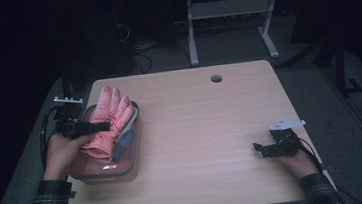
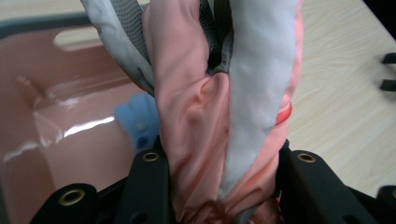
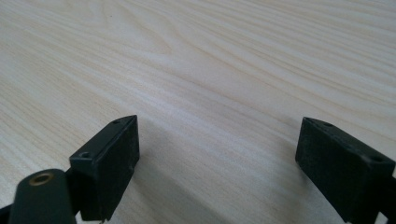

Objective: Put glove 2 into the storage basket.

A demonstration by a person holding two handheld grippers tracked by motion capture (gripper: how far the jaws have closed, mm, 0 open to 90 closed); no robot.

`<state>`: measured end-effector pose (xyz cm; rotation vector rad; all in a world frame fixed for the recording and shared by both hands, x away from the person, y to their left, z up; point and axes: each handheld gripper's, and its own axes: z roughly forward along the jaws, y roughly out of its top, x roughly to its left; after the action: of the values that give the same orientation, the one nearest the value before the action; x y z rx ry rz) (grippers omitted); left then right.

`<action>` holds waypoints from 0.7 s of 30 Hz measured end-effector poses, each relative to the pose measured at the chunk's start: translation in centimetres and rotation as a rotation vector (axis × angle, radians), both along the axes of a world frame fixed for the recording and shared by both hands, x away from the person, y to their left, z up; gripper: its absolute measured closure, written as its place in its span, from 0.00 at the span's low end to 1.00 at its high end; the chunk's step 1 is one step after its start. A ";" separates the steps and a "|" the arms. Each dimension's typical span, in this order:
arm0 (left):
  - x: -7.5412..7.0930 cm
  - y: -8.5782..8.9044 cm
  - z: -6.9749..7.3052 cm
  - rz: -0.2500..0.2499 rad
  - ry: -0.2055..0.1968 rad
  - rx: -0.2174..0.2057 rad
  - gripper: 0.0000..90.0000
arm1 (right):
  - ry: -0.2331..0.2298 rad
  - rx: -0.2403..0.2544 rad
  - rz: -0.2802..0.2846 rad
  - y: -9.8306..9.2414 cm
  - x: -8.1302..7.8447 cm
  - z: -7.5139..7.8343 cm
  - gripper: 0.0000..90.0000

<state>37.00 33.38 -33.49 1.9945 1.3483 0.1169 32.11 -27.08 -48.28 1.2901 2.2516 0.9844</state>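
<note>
We are working from the pink bin, which is sitting at the left edge of the wooden table. To the right of the bin, the tabletop is lying bare right across to the far edge, giving wide room. Our left gripper is hovering over the bin, its jaws pinching the bunched cuff of the pink and white glove, whose fingers are hanging over the bin's far rim. Well right of the bin, our right gripper is resting near the table's right edge, jaws spread wide around bare wood.
</note>
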 end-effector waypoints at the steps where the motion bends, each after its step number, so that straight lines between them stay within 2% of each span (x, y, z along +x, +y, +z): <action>1: 0.0 0.2 -0.3 0.007 0.008 -0.002 0.70 | 0.000 0.000 0.000 0.0 0.0 0.0 0.15; 7: 0.7 0.7 -2.4 0.044 0.049 0.023 0.70 | 0.000 0.000 0.000 0.0 0.0 0.0 0.15; 11: 1.3 0.4 -4.3 0.033 0.103 0.022 0.69 | -0.001 0.000 0.000 0.0 0.0 0.0 0.15; 16: 1.7 0.1 -5.3 0.042 0.120 0.016 0.68 | 0.000 0.000 0.000 0.0 0.0 0.0 0.15; 21: 2.1 -0.5 -6.4 0.042 0.142 0.064 0.67 | 0.000 0.000 0.000 0.0 0.0 0.0 0.15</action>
<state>39.13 32.92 -39.86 2.0609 1.4936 0.0385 32.12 -27.08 -48.28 1.2900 2.2512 0.9839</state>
